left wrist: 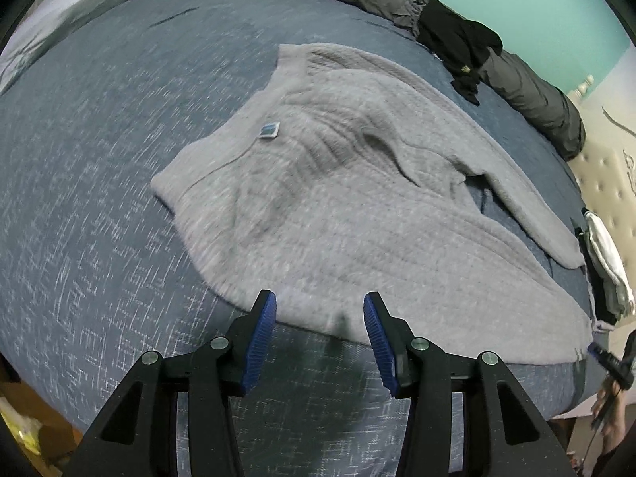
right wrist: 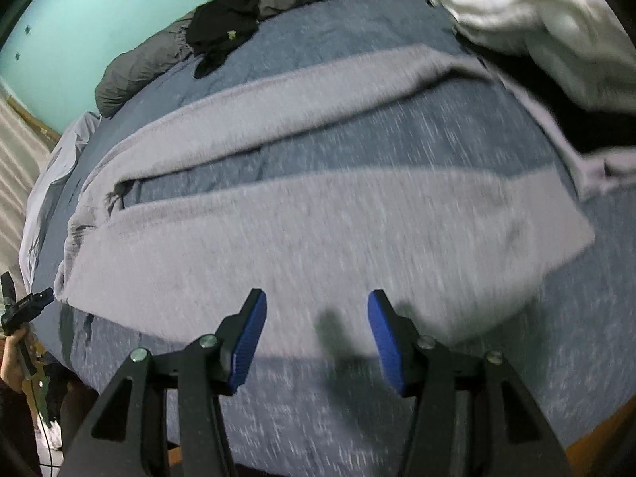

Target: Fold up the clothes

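Your right gripper (right wrist: 317, 318) hangs with jaws apart and nothing between them, over the near hem of the grey sweater (right wrist: 278, 238) spread on the blue bedspread (right wrist: 357, 417); a black garment (right wrist: 222, 24) lies far left

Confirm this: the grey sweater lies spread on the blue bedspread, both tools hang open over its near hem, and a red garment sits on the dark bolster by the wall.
One thing is off: the garment on the dark bolster is black, not red, as the left wrist view shows. The grey sweater, blue bedspread, left tool and right tool are as stated.
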Demonstrator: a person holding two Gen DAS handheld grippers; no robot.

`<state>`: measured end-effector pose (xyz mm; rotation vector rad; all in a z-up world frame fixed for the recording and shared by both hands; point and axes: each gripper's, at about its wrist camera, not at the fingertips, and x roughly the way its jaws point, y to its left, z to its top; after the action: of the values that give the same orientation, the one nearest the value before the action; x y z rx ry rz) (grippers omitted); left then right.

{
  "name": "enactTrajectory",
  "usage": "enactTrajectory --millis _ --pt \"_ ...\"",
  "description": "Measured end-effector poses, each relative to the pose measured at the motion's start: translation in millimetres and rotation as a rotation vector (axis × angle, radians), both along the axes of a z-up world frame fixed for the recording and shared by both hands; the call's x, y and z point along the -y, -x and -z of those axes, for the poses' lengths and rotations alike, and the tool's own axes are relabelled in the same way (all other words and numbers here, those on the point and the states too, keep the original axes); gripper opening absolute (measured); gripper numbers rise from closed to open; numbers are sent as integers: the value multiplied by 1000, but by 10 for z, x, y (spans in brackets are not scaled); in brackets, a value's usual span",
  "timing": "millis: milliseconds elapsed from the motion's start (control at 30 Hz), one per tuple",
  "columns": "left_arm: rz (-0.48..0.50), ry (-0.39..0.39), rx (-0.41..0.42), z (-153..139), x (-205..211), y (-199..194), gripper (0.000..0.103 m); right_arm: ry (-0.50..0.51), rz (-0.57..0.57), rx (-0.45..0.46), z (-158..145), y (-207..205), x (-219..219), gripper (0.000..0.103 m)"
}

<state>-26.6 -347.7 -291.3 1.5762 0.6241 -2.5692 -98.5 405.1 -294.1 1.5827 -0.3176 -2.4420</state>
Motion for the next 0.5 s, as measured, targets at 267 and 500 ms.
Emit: enactTrajectory --millis 267,500 --pt "-7 -7 30 190 22 -59 50 40 78 51 230 -130 -281 54" --pt "-36 -47 25 308 70 -50 50 83 119 74 333 -118 -362 55"
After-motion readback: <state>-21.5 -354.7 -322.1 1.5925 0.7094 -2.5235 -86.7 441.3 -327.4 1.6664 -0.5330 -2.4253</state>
